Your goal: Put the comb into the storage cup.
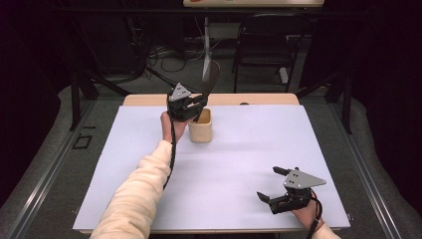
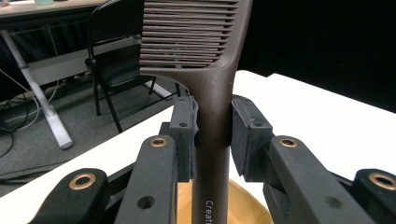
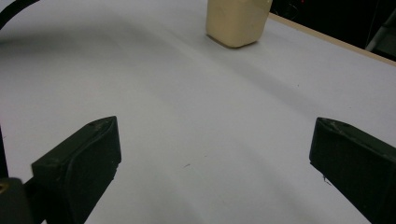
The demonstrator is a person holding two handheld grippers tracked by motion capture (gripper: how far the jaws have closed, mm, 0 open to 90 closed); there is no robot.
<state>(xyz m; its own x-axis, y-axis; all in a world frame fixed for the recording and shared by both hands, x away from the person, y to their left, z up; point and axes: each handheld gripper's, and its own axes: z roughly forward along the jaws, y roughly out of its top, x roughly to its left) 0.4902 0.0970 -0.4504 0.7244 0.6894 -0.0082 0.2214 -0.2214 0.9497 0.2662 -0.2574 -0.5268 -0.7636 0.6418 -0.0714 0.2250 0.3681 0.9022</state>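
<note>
A dark brown slotted spatula (image 2: 201, 42) stands upright with its handle (image 2: 212, 154) going down into a tan holder cup (image 1: 200, 128) at the back of the table. My left gripper (image 1: 195, 105) is shut on that handle, both pads (image 2: 184, 135) pressed against it, just above the cup's rim (image 2: 243, 200). The spatula's head (image 1: 210, 75) rises over the cup in the high view. My right gripper (image 1: 272, 184) rests open near the table's front right corner, nothing between its jaws; the cup (image 3: 238, 21) lies far ahead of it.
The cup stands on a pale lavender mat (image 1: 239, 164) covering the wooden table (image 1: 268, 98). Behind the table are a black folding chair (image 1: 263, 45), a white table leg (image 1: 206, 50) and cables on the floor.
</note>
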